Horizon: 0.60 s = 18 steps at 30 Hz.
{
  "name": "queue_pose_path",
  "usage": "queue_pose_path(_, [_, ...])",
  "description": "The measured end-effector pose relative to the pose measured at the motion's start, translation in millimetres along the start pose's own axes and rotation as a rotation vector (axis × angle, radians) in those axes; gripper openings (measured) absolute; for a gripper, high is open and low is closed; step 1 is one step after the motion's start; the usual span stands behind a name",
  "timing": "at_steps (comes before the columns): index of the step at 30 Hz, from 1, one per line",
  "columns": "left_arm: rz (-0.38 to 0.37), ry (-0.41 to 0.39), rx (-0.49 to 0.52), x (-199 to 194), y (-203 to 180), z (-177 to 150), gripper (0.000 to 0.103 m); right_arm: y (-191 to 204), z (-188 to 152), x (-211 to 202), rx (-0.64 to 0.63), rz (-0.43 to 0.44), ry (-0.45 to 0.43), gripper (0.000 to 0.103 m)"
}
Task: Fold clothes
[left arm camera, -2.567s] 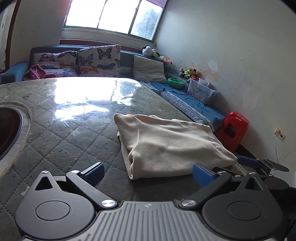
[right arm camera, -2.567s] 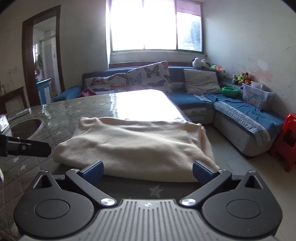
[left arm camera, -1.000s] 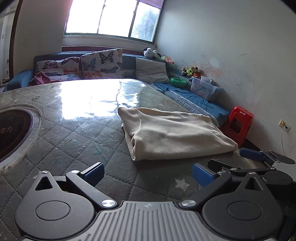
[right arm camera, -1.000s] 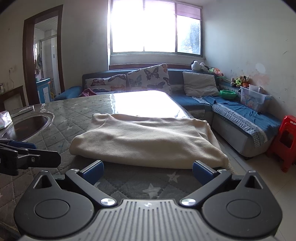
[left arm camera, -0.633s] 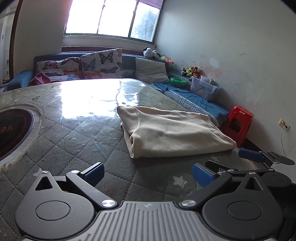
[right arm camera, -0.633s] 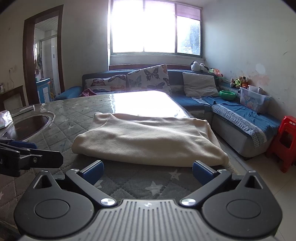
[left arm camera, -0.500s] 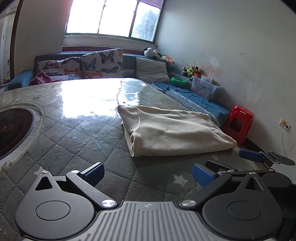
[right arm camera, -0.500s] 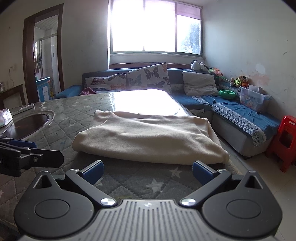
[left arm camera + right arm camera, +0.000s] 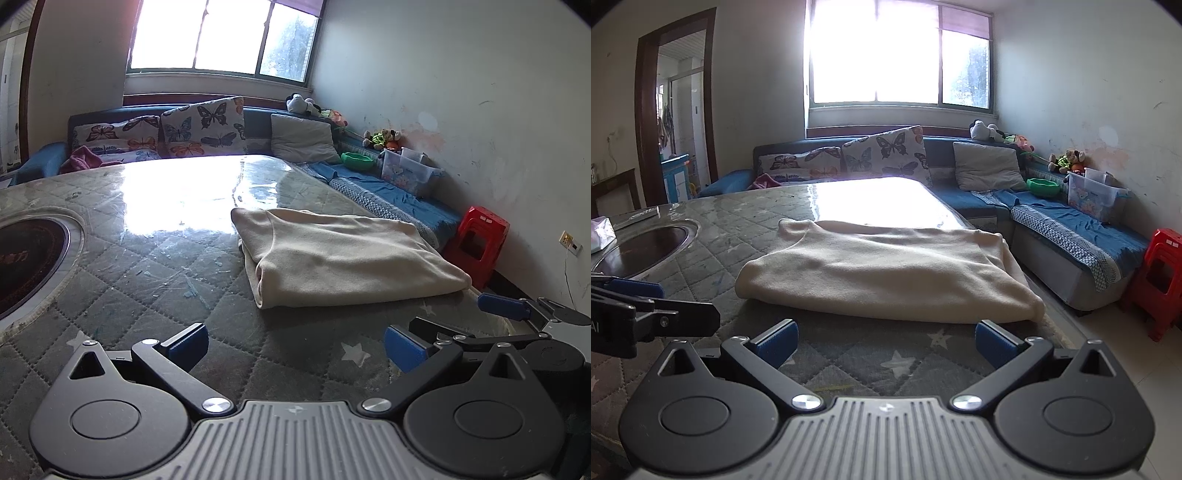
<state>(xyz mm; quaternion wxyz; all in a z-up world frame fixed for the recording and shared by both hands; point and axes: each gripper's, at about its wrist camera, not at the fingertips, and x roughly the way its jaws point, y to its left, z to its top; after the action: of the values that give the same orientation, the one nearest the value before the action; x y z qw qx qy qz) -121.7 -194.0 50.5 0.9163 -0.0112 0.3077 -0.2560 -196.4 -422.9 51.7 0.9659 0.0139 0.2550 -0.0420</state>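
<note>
Lying folded into a thick cream rectangle, the garment (image 9: 343,254) is resting on the quilted table (image 9: 147,266) close to its right edge, with the folded side turned toward the near edge and its far end reaching into the glare near the table's middle. The left gripper (image 9: 295,341) is hovering low over the near edge, its blue-padded fingers (image 9: 186,343) spread wide with nothing between them and well short of the cloth. The right gripper (image 9: 884,341) is hanging over the near right corner, likewise spread wide and empty, its fingertips stopping just short of the garment's near fold. Each tool is showing in the other's view: the right one at the lower right of the left wrist view, the left one at the left edge of the right wrist view. A round recessed cooktop (image 9: 26,262) is sitting in the table toward its left edge; what is written on it is too blurred to read. Beyond the far edge a blue sofa (image 9: 1052,221) is running along the wall under the window, carrying butterfly cushions (image 9: 886,151). A red stool (image 9: 476,243) is standing on the floor past the table's right edge.
</note>
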Motion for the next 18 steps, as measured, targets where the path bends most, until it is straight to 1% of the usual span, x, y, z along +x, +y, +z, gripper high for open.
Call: queue_pose_path(18, [0.004, 0.016, 0.022, 6.4, -5.9, 3.5, 0.103, -4.9, 0.6, 2.9, 0.020, 0.002, 0.003, 0.103])
